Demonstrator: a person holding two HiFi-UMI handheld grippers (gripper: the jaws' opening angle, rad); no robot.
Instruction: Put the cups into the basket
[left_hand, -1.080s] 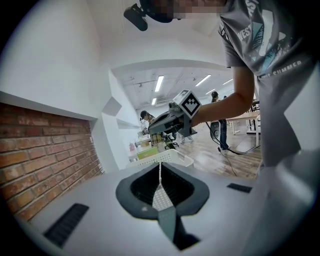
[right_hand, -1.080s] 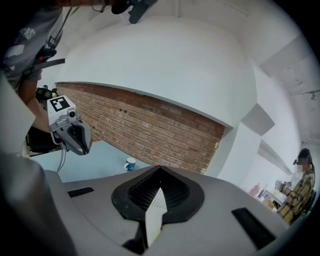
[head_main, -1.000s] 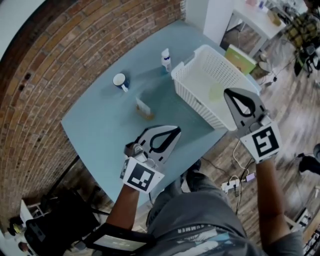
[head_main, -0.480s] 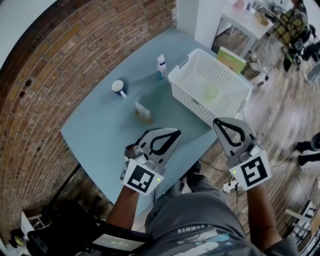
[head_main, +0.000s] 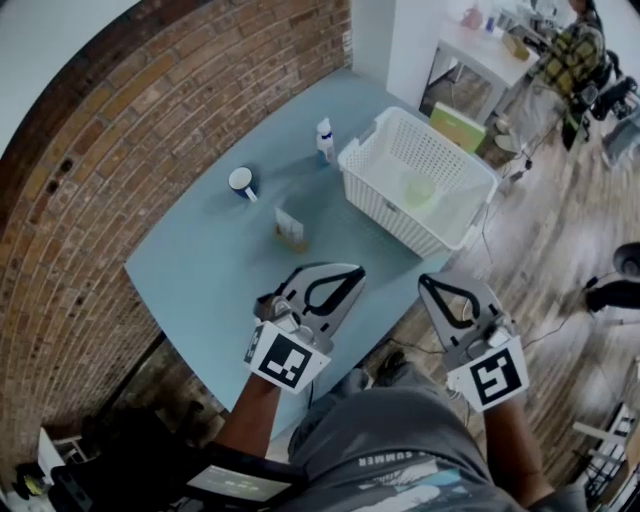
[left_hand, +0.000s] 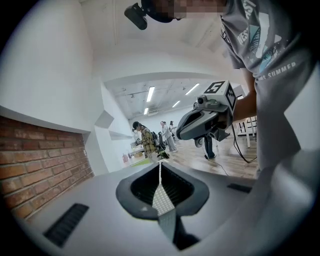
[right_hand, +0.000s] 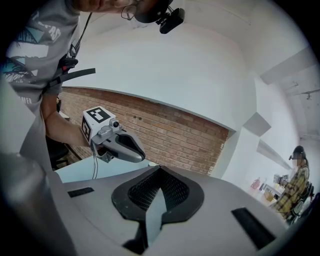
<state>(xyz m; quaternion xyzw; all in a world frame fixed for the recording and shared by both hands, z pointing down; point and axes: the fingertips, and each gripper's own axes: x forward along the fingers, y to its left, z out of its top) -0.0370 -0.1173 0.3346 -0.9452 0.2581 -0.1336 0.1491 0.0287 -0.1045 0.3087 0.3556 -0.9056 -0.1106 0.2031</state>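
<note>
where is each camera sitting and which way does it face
Head view: on the person's head, steeply down at table, basket, left gripper, right gripper, forearms.
Left gripper view: on the left gripper, along its shut jaws toward distant people; torso shows.
Right gripper view: on the right gripper, toward the brick wall; left arm shows.
Shared: each gripper view catches the other gripper.

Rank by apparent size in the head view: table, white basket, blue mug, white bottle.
1. table
2. white basket
3. blue mug and white bottle: these look about alike, both small in this view, so I won't rank one over the other.
</note>
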